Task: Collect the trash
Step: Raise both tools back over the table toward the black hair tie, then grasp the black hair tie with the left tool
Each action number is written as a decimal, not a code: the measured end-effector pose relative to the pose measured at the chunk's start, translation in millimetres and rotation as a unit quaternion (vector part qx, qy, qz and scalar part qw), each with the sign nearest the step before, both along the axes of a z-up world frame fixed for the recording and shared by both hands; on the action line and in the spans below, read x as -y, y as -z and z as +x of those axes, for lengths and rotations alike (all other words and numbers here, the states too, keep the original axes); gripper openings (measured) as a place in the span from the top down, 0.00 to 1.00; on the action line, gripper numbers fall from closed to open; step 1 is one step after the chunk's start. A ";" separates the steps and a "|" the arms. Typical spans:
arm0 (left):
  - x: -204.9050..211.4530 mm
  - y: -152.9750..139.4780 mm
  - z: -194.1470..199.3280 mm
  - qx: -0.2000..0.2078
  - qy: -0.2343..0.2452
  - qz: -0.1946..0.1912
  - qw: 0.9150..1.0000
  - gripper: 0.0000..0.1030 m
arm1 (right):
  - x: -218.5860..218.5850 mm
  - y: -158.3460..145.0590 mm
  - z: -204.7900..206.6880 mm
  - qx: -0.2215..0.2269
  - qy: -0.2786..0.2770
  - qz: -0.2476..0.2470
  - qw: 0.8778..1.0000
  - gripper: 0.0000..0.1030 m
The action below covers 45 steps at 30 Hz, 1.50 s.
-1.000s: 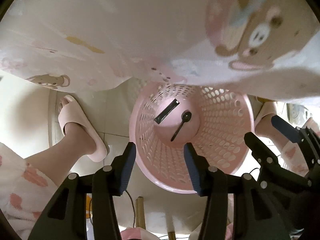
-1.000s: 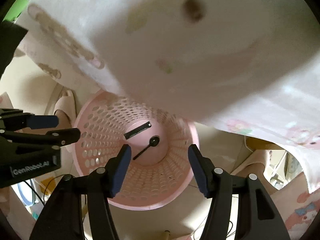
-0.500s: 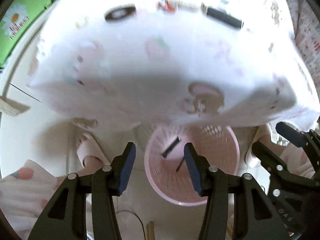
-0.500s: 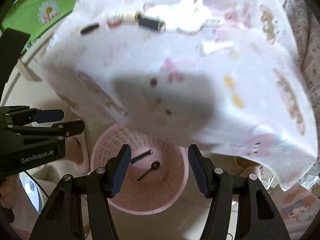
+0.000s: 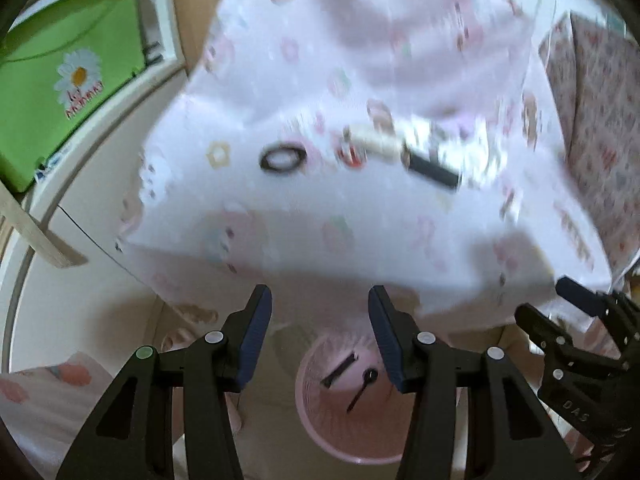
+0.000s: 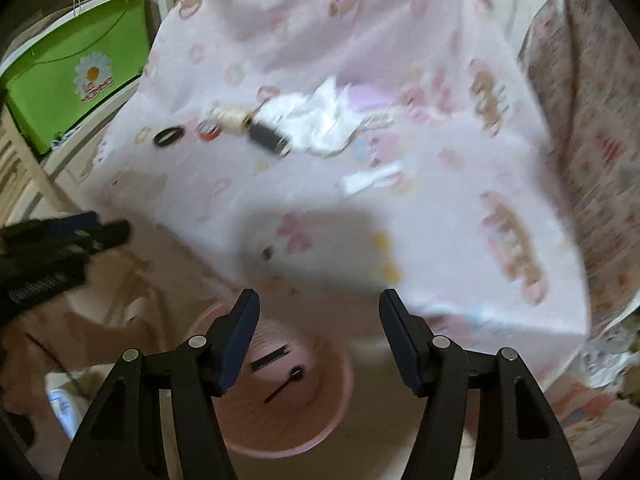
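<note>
A pink perforated basket stands on the floor below the table edge; it also shows in the right wrist view. Inside lie a black spoon and a black strip. On the pink patterned tablecloth lie a black ring, a black cylinder, a cream tube, a small red piece and crumpled white wrappers. My left gripper and right gripper are both open and empty, above the basket.
A green box with a daisy sits at the far left beside a white frame. A patterned cloth hangs at the right. A wooden leg stands left. Table edge overhangs the basket.
Both grippers have risen from close above the basket to above table height. The tabletop with its trash has come into view and the basket now looks small and low.
</note>
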State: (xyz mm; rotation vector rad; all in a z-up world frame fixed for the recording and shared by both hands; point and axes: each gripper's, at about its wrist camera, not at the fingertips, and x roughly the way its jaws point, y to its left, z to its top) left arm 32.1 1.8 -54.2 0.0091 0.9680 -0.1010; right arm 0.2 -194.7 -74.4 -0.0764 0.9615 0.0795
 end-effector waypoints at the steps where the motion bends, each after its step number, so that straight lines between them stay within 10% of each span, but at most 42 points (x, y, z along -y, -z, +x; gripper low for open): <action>1: -4.1 -5.0 3.0 0.013 -0.003 -0.002 1.000 0.53 | 1.8 -3.4 -1.0 0.009 0.004 -0.007 1.000 0.37; 19: -53.8 -82.5 91.7 0.093 0.005 0.011 0.996 0.45 | 33.2 -27.4 15.2 0.072 0.054 -0.015 0.996 0.37; 28: -78.9 -26.5 115.4 -0.049 0.006 -0.128 0.991 0.59 | 31.5 -20.6 20.1 0.065 0.049 -0.025 0.996 0.37; 45: -19.3 28.8 128.4 -0.055 0.056 0.024 0.997 0.33 | 27.9 -23.7 21.9 0.089 0.059 -0.066 0.992 0.32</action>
